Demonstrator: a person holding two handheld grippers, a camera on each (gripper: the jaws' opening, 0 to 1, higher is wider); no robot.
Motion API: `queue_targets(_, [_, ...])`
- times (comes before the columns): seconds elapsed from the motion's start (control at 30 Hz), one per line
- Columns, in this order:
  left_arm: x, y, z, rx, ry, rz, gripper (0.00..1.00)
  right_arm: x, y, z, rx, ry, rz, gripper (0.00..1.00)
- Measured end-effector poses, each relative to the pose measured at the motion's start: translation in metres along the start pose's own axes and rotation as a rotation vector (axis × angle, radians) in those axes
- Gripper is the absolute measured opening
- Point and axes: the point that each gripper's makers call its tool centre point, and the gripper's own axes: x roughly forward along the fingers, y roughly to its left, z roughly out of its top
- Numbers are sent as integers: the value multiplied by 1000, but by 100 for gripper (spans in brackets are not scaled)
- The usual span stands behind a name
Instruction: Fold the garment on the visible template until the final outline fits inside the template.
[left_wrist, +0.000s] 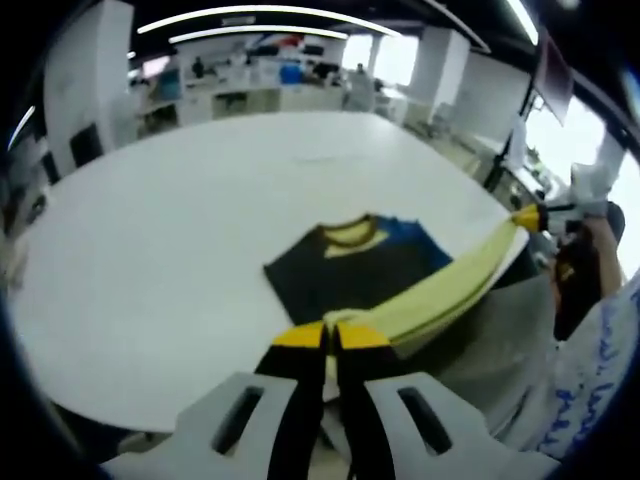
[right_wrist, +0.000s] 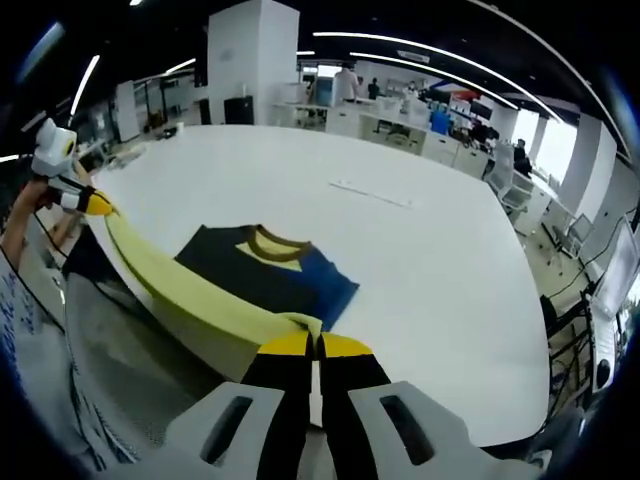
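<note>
Step in hand: judged as the first fold; the yellow hem (left_wrist: 440, 295) of the garment (left_wrist: 350, 270) is lifted off the near edge of the table (left_wrist: 180, 230) and stretched between the 2 grippers

Technique: keep the hem taut and level, carry both corners forward together toward the collar (right_wrist: 277, 240), and lay the edge down parallel to the shoulders so no diagonal crease forms

Risk: uneven travel of the 2 hands would likely skew the fold; slack in the span could let the fabric sag below the table edge

Template: no marked outline can be made out on the white table top; fit cannot be judged yet

Left gripper (left_wrist: 331, 338): jaws closed together, pinching 1 corner of the yellow hem; also seen at the far end of the span in the right gripper view (right_wrist: 98, 205)

Right gripper (right_wrist: 313, 346): jaws closed together, pinching the other hem corner; seen at the far end in the left gripper view (left_wrist: 527, 217)

Garment position: dark body with blue shoulder panel lies flat on the table near its front edge, collar pointing away from the person; lower part hangs raised

Progress: early; no completed fold is visible
</note>
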Motion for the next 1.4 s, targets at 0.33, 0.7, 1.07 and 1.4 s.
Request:
queue_targets(0.33, [22,11,2,12,11,1,0,21,-5,2,-1,3,13,2])
queue_targets(0.7, [43,20,3,26,15,11,0,43,-12,0,-43,3,16,2])
queue_targets(1.07, [57,27,1,30,33,23,0,58,-16,2,-74,-15,29,2])
queue_targets(1.4, [65,32,4,32,15,25,0,68,-18,1,-47,-32,57,2])
